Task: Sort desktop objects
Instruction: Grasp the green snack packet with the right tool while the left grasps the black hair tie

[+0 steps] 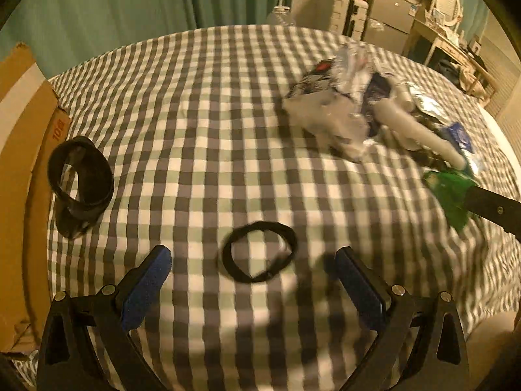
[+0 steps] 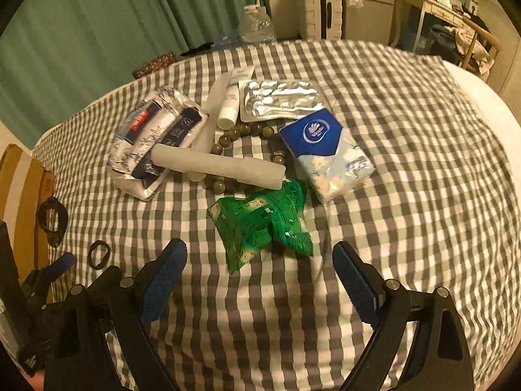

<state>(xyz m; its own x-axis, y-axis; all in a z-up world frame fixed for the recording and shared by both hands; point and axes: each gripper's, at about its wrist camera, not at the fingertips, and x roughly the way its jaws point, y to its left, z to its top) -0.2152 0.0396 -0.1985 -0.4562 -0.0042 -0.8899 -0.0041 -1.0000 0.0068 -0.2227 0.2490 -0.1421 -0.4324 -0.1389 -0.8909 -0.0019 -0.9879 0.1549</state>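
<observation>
My left gripper is open and empty; a black hair tie lies on the checked cloth between its fingertips. A black tape roll stands to the left. My right gripper is open and empty, just short of a green packet. Beyond it lie a white tube, a blue tissue pack, a foil blister pack, a bead bracelet, a small white bottle and a wrapped bundle. The hair tie and tape roll show at the left.
A cardboard box stands against the table's left edge. Green curtains, a white suitcase and a desk are behind the table. The left gripper's blue fingertip shows at the right wrist view's lower left.
</observation>
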